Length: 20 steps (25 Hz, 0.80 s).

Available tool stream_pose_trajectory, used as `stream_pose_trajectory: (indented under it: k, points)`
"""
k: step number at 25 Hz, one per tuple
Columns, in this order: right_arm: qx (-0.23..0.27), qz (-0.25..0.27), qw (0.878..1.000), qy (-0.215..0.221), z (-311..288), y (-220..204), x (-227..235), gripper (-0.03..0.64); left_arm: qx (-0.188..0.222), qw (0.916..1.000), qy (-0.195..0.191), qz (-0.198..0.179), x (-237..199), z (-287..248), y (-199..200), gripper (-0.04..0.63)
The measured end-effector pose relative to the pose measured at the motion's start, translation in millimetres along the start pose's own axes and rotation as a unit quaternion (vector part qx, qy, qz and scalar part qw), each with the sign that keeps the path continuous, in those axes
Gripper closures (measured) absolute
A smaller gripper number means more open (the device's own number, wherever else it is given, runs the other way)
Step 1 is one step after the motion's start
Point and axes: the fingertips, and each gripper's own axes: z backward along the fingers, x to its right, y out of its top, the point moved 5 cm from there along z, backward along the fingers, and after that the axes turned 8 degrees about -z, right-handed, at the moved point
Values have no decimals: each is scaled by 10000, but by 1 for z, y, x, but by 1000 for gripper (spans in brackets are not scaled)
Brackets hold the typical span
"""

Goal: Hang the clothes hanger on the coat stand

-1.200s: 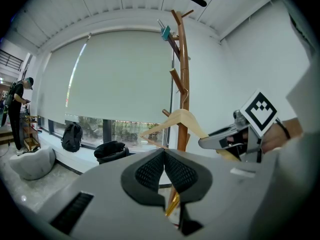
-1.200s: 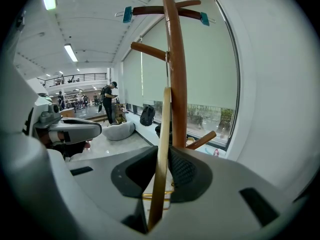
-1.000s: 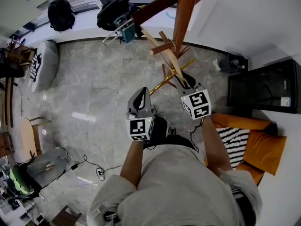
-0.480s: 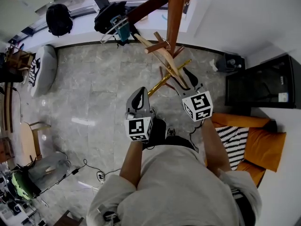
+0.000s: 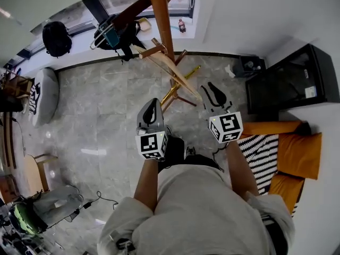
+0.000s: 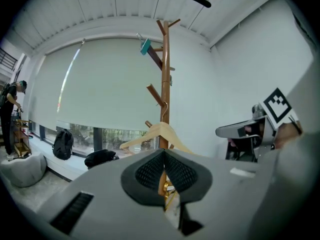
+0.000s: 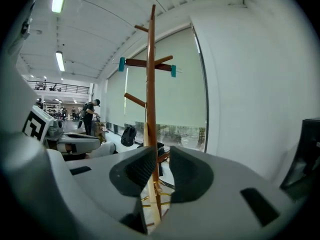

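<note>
Head view: wooden hanger [image 5: 172,70] hangs on a low peg of the coat stand [image 5: 161,15], just ahead of both claws. Left gripper view: left claw [image 6: 164,158] is pinched shut and empty. Right gripper view: right claw [image 7: 162,171] has just been closing, a narrow gap left, nothing in it.

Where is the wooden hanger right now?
In the head view the wooden hanger hangs on a low peg of the coat stand, upper centre, just ahead of the open right tongs.
</note>
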Motion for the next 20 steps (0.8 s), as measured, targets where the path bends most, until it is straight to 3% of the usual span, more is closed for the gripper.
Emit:
stream_pose_trajectory:
  k: [2, 3, 9, 20]
  points:
    - [139, -22, 9998, -162, 20, -2, 5, 606, 38, 10000, -46, -34, 11, 4, 3, 586]
    - [180, -13, 9996, -194, 28, -3, 7, 612, 54, 9999, -69, -49, 17, 6, 4, 586]
    - [511, -100, 9980, -349, 67, 0, 13, 612, 143, 9996, -147, -169, 42, 21, 12, 586]
    - [841, 131, 9958, -334, 116, 13, -5, 612, 371, 9989, 134, -257, 53, 71, 34, 586]
